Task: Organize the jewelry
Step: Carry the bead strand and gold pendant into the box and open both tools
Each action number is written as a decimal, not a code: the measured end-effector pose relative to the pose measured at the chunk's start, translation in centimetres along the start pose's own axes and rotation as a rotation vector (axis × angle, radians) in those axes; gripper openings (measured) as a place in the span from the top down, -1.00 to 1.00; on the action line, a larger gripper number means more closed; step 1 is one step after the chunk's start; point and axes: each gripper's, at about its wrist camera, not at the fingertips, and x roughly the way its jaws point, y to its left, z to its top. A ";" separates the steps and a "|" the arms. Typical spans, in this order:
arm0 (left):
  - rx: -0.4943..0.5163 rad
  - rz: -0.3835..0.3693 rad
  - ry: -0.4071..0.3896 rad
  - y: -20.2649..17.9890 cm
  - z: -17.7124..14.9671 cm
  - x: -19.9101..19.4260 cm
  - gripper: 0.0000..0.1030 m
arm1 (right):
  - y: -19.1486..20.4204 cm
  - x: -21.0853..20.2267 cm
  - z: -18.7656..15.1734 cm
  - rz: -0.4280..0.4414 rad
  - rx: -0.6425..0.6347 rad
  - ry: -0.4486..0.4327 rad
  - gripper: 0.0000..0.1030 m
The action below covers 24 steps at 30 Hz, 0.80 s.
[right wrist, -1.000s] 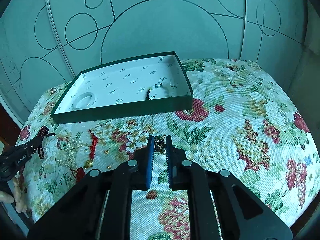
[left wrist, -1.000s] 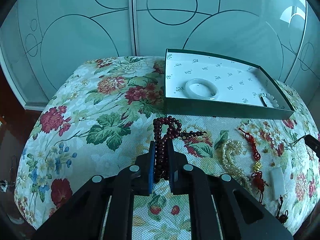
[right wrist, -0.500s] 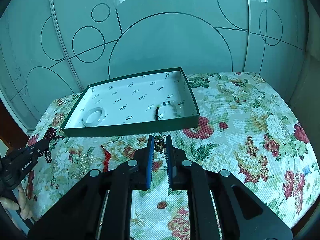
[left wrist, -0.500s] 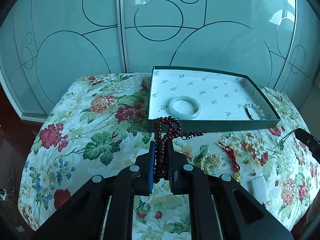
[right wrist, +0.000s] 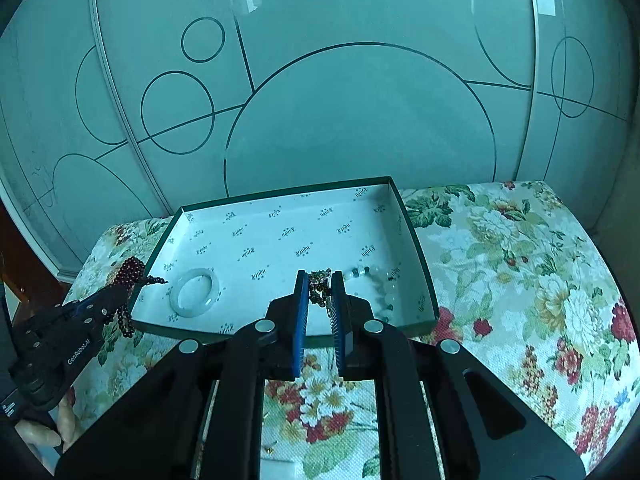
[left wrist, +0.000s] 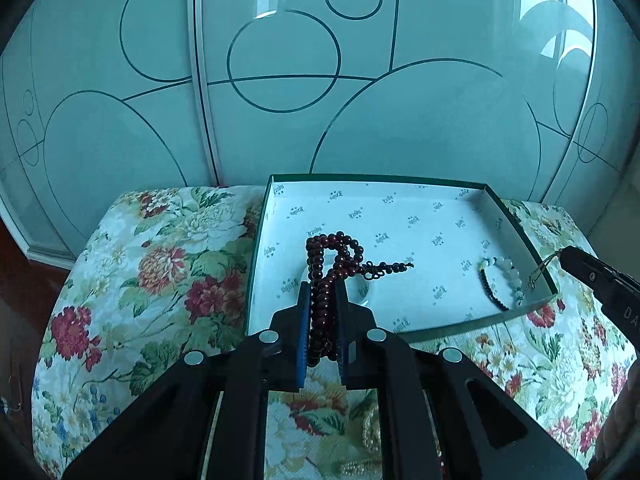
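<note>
My left gripper (left wrist: 322, 292) is shut on a dark red bead necklace (left wrist: 334, 256) and holds it above the near left part of the green tray (left wrist: 516, 216). It also shows at the left of the right wrist view (right wrist: 120, 292). My right gripper (right wrist: 319, 284) is shut on a thin gold chain with dark beads (right wrist: 319, 280), above the tray's (right wrist: 416, 240) near right part. Its tip and the hanging chain show in the left wrist view (left wrist: 568, 258). A white jade bangle (right wrist: 195, 292) and a white-and-black bead bracelet (left wrist: 500, 282) lie in the tray.
The tray stands on a floral cloth (left wrist: 160, 264) over a table, in front of frosted glass doors (left wrist: 280, 80). A pearl strand (left wrist: 370, 432) lies on the cloth under my left gripper. A white pendant (right wrist: 278, 470) and a small gold piece (right wrist: 270, 449) lie under my right gripper.
Both grippers have risen and moved forward over the tray, carrying the red bead necklace and the gold chain. The jewelry left on the cloth has slid under the grippers.
</note>
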 end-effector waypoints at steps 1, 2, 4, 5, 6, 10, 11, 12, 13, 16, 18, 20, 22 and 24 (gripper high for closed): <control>-0.003 0.001 0.002 -0.1 0.5 0.6 0.78 | 0.1 0.5 0.4 0.001 -0.001 0.000 0.78; -0.005 0.004 0.003 -0.1 0.9 1.1 0.78 | 0.2 1.1 0.9 0.001 -0.004 0.000 0.78; -0.008 0.008 0.011 -0.2 1.7 2.4 0.78 | 0.3 2.2 1.7 0.000 -0.007 0.002 0.78; -0.010 0.011 0.015 -0.1 2.1 3.0 0.78 | 0.2 2.8 2.0 0.000 -0.007 0.003 0.78; -0.013 0.016 0.019 -0.1 2.5 3.6 0.78 | 0.2 3.4 2.4 -0.002 -0.007 0.005 0.78; -0.008 0.033 0.028 -0.2 3.6 6.0 0.78 | -0.2 6.0 3.3 -0.010 0.004 0.026 0.78; -0.007 0.037 0.036 -0.2 3.8 6.7 0.78 | -0.3 6.8 3.5 -0.014 0.006 0.034 0.78; -0.006 0.040 0.044 -0.2 3.9 7.3 0.78 | -0.4 7.5 3.6 -0.017 0.008 0.043 0.78; -0.004 0.045 0.053 -0.2 4.0 7.9 0.78 | -0.6 8.2 3.7 -0.021 0.012 0.053 0.78; 0.004 0.060 0.078 -0.3 3.9 9.5 0.78 | -1.1 10.3 3.8 -0.033 0.022 0.088 0.78; 0.007 0.069 0.098 -0.3 3.8 10.4 0.78 | -1.5 11.6 3.8 -0.037 0.030 0.118 0.78; 0.008 0.072 0.116 -0.4 3.6 11.2 0.78 | -1.7 12.7 3.6 -0.048 0.031 0.148 0.78; 0.006 0.070 0.136 -0.3 3.5 11.8 0.78 | -1.8 13.6 3.4 -0.052 0.031 0.179 0.76; 0.002 0.069 0.148 -0.3 3.3 12.2 0.75 | -1.8 14.2 3.0 -0.059 0.031 0.198 0.74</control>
